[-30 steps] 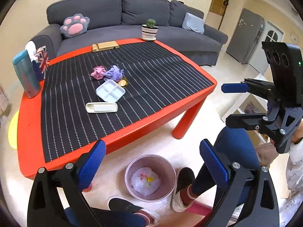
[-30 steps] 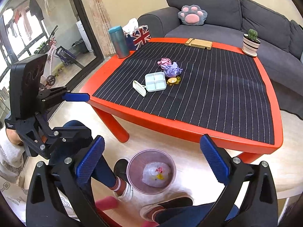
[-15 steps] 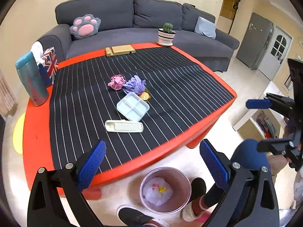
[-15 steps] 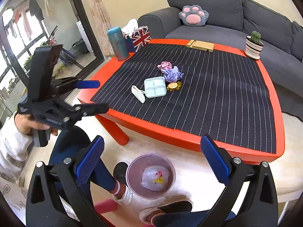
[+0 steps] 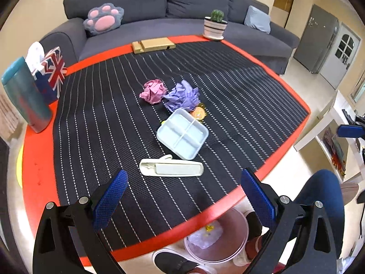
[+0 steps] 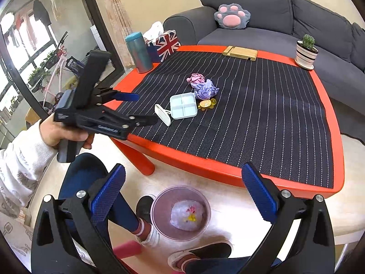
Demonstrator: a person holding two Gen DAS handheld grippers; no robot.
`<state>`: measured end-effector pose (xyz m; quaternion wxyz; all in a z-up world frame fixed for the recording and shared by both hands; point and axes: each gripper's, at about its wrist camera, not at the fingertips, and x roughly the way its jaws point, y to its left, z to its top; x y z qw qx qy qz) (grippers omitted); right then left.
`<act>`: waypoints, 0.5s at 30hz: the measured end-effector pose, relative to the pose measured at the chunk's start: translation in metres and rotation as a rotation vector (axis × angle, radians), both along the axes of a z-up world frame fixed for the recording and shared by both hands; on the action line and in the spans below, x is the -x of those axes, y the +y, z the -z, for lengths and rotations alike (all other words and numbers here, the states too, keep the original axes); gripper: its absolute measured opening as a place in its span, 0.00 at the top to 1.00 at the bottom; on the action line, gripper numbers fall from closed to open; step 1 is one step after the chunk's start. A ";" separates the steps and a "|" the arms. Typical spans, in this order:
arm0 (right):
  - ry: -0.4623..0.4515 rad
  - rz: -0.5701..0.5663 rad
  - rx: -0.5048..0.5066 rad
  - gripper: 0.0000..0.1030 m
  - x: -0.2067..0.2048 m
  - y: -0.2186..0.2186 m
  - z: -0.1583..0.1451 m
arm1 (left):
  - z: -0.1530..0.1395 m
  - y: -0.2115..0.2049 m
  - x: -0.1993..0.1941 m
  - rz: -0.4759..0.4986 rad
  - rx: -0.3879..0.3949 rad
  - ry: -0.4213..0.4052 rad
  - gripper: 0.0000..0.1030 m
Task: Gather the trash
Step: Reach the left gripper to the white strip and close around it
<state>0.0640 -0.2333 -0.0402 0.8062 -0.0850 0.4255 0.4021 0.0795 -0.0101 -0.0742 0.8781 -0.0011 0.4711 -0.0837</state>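
Trash: a pink paper wad (image 5: 152, 90) and a purple paper wad (image 5: 182, 96) lie touching each other near the middle of the worktop (image 5: 36, 159), on its black striped mat (image 5: 228, 86).
Wrapper: a small gold-orange piece (image 5: 199, 113) sits just beside the purple wad.
Tray: a pale blue divided tray (image 5: 182, 134) rests next to the wads, on the near side.
White case: a long white case (image 5: 171, 168) lies just in front of the tray.
Bin: a pink bin (image 6: 180, 212) stands on the floor below the worktop's near edge, with crumpled material inside.
Left tongs: the left tongs (image 5: 182, 196) hover over the near edge of the mat, spread wide, holding nothing.
Right tongs: the right tongs (image 6: 182, 196) hang above the bin, spread wide, holding nothing.
Far edge: a teal tumbler (image 6: 138, 52), a flag-print tissue box (image 6: 164, 45), a wooden stand (image 6: 240, 52) and a potted cactus (image 6: 306, 51).
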 end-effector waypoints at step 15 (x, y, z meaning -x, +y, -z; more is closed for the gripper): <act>0.010 0.003 0.001 0.03 -0.004 0.002 0.002 | 0.037 0.005 -0.024 -0.031 -0.022 0.068 0.07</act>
